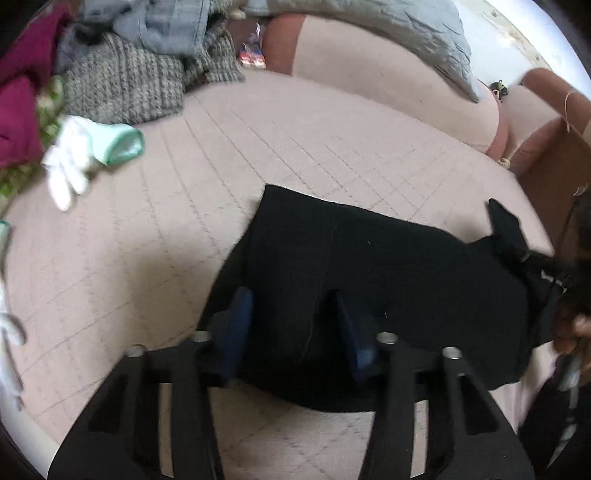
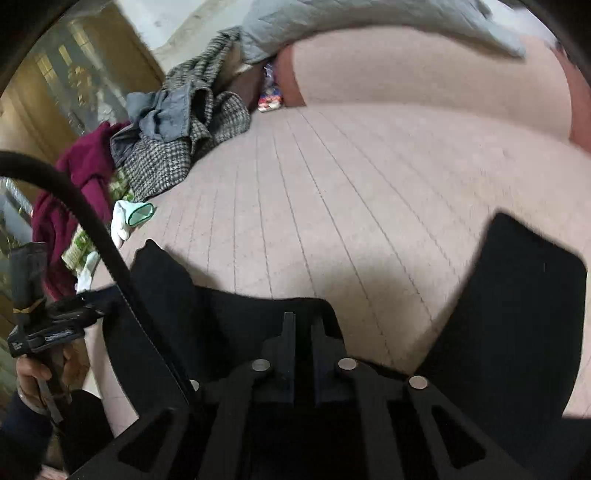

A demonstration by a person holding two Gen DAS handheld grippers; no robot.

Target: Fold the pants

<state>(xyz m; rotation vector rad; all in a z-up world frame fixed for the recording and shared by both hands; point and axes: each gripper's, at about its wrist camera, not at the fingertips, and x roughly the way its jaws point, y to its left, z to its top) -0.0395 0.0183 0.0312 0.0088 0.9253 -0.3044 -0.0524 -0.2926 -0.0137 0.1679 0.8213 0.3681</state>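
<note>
Black pants (image 1: 369,280) lie folded on a pink quilted bed (image 1: 258,147). My left gripper (image 1: 293,317) hovers over their near left part, open, its blue pads apart with only cloth beneath them. At the pants' right end my right gripper (image 1: 517,247) pinches a raised corner. In the right wrist view the pants (image 2: 517,302) spread to both sides, and my right gripper (image 2: 303,328) is shut on their near edge. The left gripper (image 2: 103,301) shows at the left, held by a hand (image 2: 29,376).
Clothes are piled at the bed's far left: a grey knit (image 1: 122,88), a maroon garment (image 1: 18,110) and a white glove with a green cuff (image 1: 85,155). A grey quilt (image 1: 406,33) lies at the back. A black cable (image 2: 92,221) curves across the left.
</note>
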